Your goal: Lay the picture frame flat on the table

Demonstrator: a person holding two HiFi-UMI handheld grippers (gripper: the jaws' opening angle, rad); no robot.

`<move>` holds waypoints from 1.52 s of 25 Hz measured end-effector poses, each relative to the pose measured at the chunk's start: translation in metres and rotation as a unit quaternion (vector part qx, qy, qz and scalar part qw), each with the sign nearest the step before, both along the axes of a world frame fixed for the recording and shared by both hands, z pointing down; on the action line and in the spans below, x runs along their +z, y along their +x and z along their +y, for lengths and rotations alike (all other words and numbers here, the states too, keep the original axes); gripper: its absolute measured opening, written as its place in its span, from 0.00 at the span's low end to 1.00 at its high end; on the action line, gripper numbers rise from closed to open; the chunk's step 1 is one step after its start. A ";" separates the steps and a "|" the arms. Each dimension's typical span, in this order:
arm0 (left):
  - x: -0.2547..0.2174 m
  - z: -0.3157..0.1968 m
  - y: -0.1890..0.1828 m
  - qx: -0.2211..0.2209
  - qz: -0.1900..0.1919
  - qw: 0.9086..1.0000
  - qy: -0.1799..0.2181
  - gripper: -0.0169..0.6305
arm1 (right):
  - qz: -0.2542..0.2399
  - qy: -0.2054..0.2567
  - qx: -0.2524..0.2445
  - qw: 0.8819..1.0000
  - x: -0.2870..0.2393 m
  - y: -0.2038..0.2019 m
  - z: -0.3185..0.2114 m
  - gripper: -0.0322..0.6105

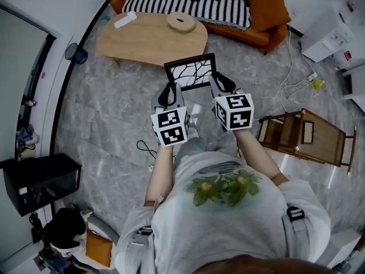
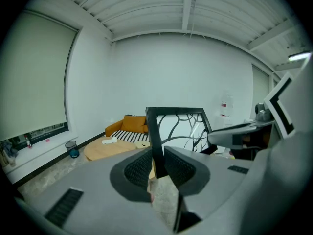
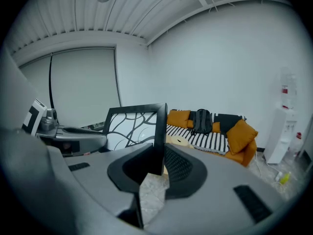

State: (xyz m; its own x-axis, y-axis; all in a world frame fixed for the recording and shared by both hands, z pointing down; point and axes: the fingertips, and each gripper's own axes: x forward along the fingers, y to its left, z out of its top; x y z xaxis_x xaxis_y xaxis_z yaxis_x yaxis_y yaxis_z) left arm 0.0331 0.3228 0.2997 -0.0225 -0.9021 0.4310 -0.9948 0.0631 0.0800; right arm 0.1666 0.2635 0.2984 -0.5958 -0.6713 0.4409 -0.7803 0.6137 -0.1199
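A black picture frame (image 1: 191, 72) with a branch pattern is held upright in the air over the grey floor, just short of the wooden coffee table (image 1: 142, 41). My left gripper (image 1: 170, 91) is shut on the frame's left bar, and its pads clamp that bar (image 2: 155, 141) in the left gripper view. My right gripper (image 1: 219, 84) is shut on the right bar; in the right gripper view the bar (image 3: 159, 131) sits between the pads. Both views show the frame's patterned panel (image 2: 181, 126) (image 3: 132, 124) between the two grippers.
A round wooden disc (image 1: 181, 22) and a white object (image 1: 125, 19) lie on the table. Behind it stands an orange sofa (image 1: 259, 16) with a striped blanket. A tipped wooden stand (image 1: 302, 136) and cables (image 1: 291, 90) are at the right, a blue bin (image 1: 77, 53) at the left.
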 end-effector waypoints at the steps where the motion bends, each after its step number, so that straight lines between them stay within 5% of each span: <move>1: 0.000 -0.004 -0.003 0.003 0.001 1.000 0.000 0.16 | 0.000 0.000 0.003 1.000 0.000 -0.003 -0.003 0.17; 21: 0.015 -0.062 -0.040 0.062 0.008 0.998 -0.010 0.17 | 0.008 -0.009 0.045 0.999 0.013 -0.035 -0.048 0.17; 38: 0.026 -0.186 -0.086 0.064 0.011 0.997 -0.031 0.17 | 0.006 -0.031 0.039 0.999 0.027 -0.082 -0.172 0.17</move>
State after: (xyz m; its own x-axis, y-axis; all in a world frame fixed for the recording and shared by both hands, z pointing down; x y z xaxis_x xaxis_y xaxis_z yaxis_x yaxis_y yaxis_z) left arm -0.0533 0.1366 0.3261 0.1010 -0.8690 0.4844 -0.9931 -0.0587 0.1018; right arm 0.0850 0.0913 0.3251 -0.5373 -0.6866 0.4898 -0.8269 0.5430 -0.1459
